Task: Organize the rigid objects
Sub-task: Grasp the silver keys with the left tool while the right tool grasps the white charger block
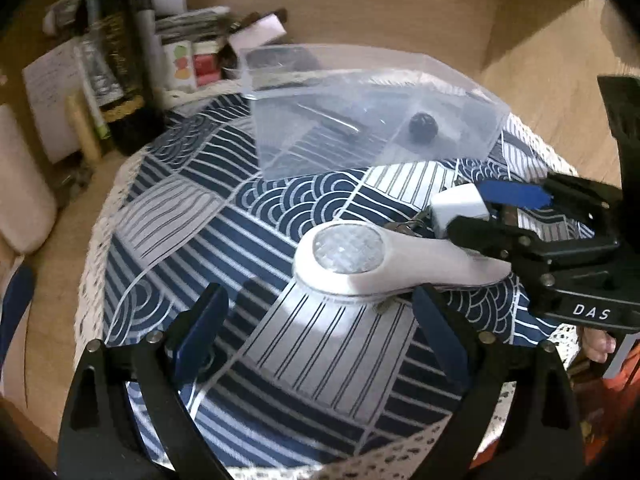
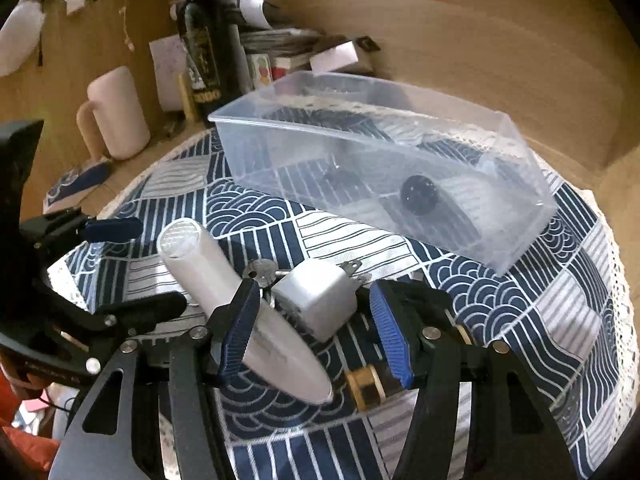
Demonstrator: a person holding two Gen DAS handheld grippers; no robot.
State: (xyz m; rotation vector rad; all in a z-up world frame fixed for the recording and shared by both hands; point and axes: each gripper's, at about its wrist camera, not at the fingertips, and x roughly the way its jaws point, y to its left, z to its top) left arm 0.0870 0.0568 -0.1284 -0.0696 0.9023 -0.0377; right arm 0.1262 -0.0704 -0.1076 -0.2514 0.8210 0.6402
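On a patterned tablecloth [image 2: 560,300], the open right gripper [image 2: 320,320] straddles a white charger [image 2: 316,298] beside a flashlight [image 2: 224,292], apparently poised to grasp it. The left gripper [image 1: 320,320] hovers open, empty. Behind, a clear bin [image 2: 400,152] holding a dark ball [image 2: 419,195] likely collects the items.

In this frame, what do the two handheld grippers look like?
Both the left gripper and the right gripper are matte black linkage frames with silver rivets and blue ribbed finger pads. The right one bears white "DAS" lettering. No cables show.
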